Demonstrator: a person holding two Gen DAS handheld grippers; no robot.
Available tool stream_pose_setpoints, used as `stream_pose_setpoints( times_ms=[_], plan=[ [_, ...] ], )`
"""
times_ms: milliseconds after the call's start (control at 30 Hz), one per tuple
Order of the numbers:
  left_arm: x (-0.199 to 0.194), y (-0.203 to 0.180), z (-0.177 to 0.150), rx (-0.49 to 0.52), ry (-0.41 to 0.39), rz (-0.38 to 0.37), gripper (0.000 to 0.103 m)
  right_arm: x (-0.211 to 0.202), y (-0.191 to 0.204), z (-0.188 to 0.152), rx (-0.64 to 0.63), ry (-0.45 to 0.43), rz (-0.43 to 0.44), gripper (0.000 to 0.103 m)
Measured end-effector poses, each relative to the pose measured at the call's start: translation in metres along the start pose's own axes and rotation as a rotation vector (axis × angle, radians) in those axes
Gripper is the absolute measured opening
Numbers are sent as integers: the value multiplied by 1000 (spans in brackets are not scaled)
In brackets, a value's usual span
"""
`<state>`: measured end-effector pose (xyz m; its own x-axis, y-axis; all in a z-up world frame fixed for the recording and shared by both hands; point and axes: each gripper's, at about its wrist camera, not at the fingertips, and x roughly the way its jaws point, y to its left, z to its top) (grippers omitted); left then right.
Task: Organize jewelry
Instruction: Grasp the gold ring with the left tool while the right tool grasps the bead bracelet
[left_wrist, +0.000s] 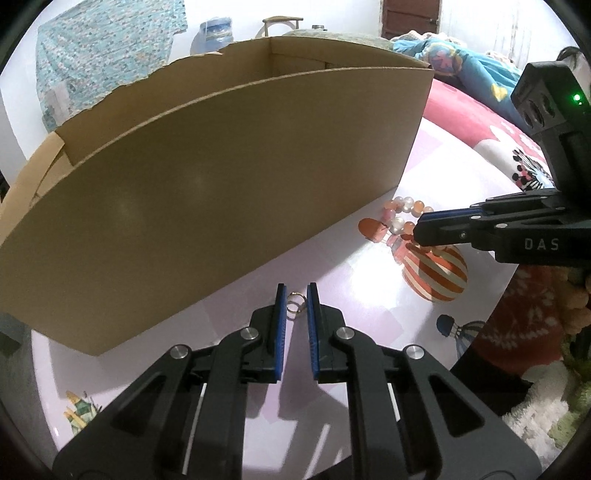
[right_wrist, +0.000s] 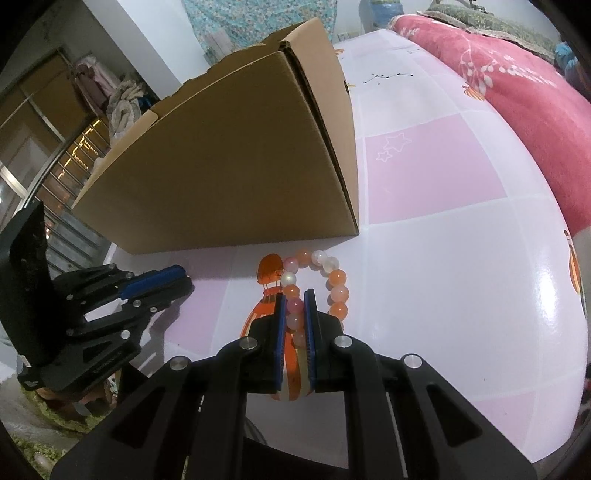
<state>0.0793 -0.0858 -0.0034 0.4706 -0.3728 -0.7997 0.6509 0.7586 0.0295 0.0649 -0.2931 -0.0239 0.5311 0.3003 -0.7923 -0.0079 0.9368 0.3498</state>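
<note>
Jaws of the left gripper (left_wrist: 295, 295) stand narrowed around a small metal ring (left_wrist: 295, 302) on the table (right_wrist: 443, 258), seemingly pinching it. The right gripper (right_wrist: 294, 301) is closed on one side of a bead bracelet (right_wrist: 334, 277), its peach, pink and white beads glossy and round. Both pieces lie just in front of the cardboard box (left_wrist: 221, 184); judging by this, neither is boxed yet, so lifting and dropping remain.
</note>
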Motion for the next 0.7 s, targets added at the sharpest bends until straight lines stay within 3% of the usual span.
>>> stream_pose_setpoints(
  times_ms=[133,267,500,700],
  plan=[
    [-3,1,0,-16,28,21,10,0,5,4,-14,21,-11,13],
    [-4,4,3,-40,61,35,10,-1,16,9,-56,23,-51,31],
    [-7,11,6,-73,92,52,10,9,36,12,-180,32,-178,31],
    [-7,13,2,-80,103,51,10,13,40,17,-172,33,-216,31]
  ],
)
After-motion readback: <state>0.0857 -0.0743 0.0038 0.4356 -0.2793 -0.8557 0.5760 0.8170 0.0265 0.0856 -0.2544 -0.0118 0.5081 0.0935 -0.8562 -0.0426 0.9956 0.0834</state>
